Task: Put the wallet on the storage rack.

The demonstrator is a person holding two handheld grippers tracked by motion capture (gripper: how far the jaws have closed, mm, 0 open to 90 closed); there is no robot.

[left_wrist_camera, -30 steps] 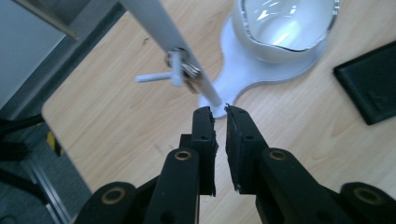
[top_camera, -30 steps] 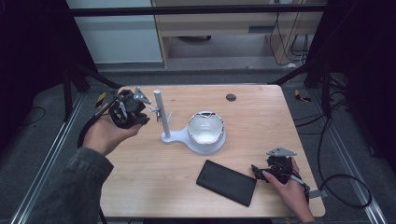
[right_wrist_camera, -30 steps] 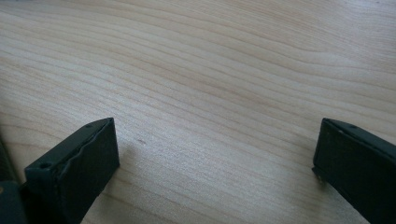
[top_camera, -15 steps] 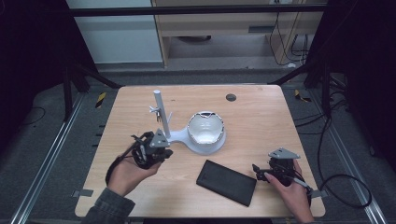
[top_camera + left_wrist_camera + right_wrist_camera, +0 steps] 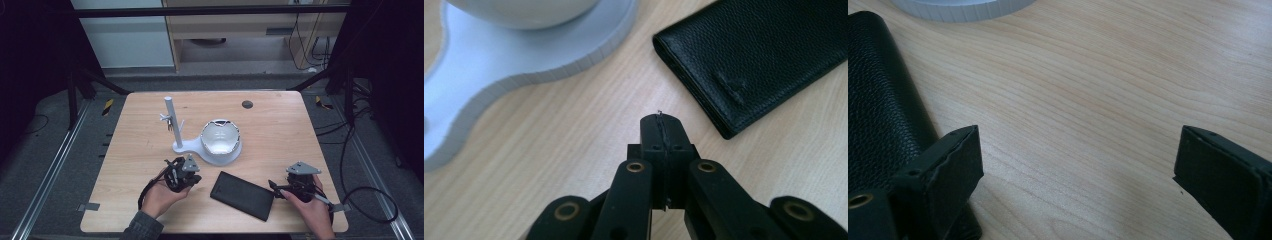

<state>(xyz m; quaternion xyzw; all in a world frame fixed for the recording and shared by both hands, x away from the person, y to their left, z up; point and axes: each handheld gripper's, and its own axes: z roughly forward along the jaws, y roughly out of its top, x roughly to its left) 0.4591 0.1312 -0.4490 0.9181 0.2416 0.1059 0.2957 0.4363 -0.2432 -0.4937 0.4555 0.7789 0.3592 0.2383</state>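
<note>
I judge the work barely begun: the black wallet (image 5: pixel 243 194) lies flat and closed on the near part of the table (image 5: pixel 280 130), gripped by nothing. My left gripper (image 5: pixel 660 119) sits pinched together and empty just left of it; my right gripper (image 5: pixel 1075 165) gapes wide at its right end, one jaw beside the edge. Grasping remains.

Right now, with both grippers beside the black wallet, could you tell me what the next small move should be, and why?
Probably slide the right gripper leftward so its open jaws straddle the wallet's end: the wallet lies flat just beside one finger, not yet between them, and the left gripper is shut, short of it.
</note>
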